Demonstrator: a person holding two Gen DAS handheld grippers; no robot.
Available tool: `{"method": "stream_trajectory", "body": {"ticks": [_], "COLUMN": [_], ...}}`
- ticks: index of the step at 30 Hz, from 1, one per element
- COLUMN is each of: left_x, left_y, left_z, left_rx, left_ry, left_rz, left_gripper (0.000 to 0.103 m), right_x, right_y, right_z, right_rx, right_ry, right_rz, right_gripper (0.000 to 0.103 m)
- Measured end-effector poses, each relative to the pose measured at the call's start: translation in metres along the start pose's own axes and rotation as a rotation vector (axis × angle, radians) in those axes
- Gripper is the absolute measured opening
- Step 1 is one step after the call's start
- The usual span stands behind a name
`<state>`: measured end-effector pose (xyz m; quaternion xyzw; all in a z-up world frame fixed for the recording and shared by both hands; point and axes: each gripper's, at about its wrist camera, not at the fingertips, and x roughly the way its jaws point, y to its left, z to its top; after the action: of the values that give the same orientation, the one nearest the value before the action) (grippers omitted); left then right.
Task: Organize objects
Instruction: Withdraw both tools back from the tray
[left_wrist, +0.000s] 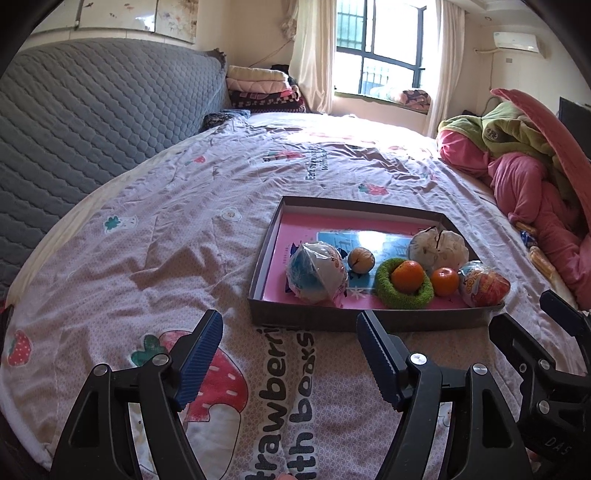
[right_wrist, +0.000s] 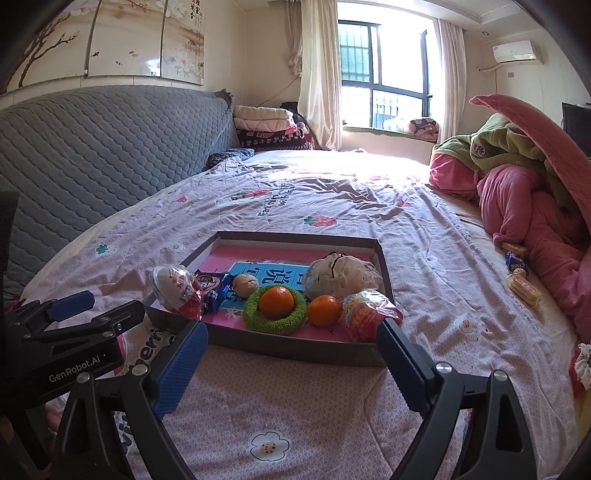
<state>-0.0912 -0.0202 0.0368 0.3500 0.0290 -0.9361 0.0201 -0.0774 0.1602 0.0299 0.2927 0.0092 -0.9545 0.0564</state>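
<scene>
Both grippers hang over the bedsheet with jaws spread wide and empty: the left gripper near the tray's near-left corner, the right gripper before its front wall. The tray holds two wrapped toy eggs, one walnut, one green ring around one of two oranges, and one white bundle.

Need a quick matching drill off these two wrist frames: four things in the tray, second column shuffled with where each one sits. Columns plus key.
Things:
1. orange
2. second orange
3. walnut
4. white pouch

Places:
A. far right part of the tray, behind the second orange
B. inside the green ring
C. on the tray floor just right of the green ring
D. on the blue card, behind the green ring's left side

Pairs: 1-B, 2-C, 3-D, 4-A
</scene>
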Motion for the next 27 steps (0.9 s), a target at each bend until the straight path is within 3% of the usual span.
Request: {"method": "stream_trajectory", "body": {"ticks": [11,27], "left_x": [-0.002,0.013], "left_y": [-0.005,-0.010], "left_z": [-0.011,-0.030], "left_rx": [0.016,0.037], "left_ry": [-0.011,0.025], "left_rz": [-0.035,-0.050], "left_gripper": [0.076,0.076], "right_x": [-0.002,0.015], "right_y": [0.001,-0.006], "right_z": [-0.011,-0.031], "right_rx": [0.001,0.026], "right_ry": [-0.014,0.046], "right_rz": [-0.009,-0.012], "right_gripper": [0.092,0.093]}}
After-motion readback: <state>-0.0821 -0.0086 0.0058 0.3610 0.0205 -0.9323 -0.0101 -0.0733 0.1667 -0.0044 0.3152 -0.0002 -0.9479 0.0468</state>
